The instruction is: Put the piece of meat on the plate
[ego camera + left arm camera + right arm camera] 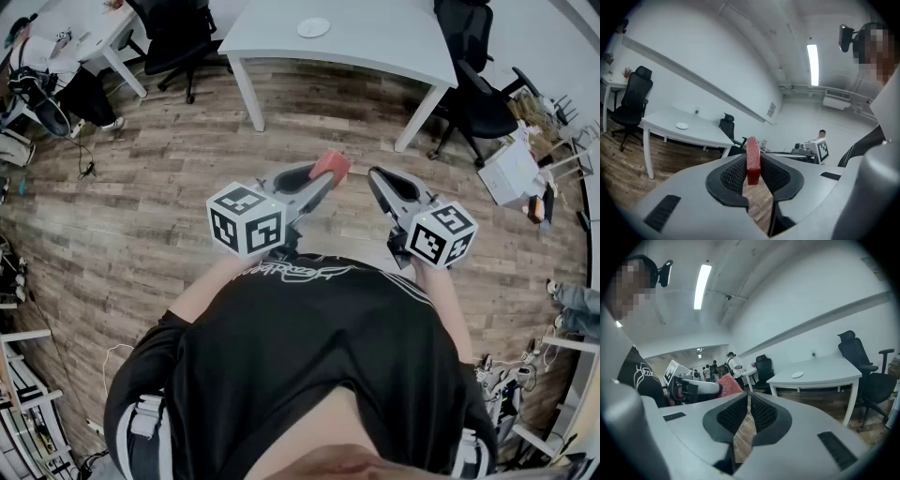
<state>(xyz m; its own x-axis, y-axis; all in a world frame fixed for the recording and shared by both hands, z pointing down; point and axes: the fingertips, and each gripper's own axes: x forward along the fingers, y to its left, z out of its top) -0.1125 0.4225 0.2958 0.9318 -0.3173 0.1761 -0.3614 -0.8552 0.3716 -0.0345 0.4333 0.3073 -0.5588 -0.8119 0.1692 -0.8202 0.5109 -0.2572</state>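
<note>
Wood-grain plank flooring [141, 206] in brown and grey tones spreads under a white table [375, 42] with a smooth flat top and straight square legs. On that table's top sits a small round white plate [313, 27], shallow and bare. Black high-backed office chairs [473, 89] stand just beside the table's ends.

Well short of the table, over open floor, a person in a black shirt [300, 356] holds both tools out in front. The left tool [323, 178] is clamped on the piece of meat [753, 150]. It is a thin flat slab, pinkish-red with a grainy, mottled face and a darker glossy red lower end. It stands on edge between the ribbed black pads, and its rounded top pokes above them. The meat is thus in the air, well apart from the table and the plate. The right tool [749, 397], on the side nearer the table's right leg, has its jaws drawn together at the tips with nothing between them; only plank floor shows through the narrow slit below. Each tool has a smooth grey shell and carries a white cube [247, 220] printed with black square markers.
</note>
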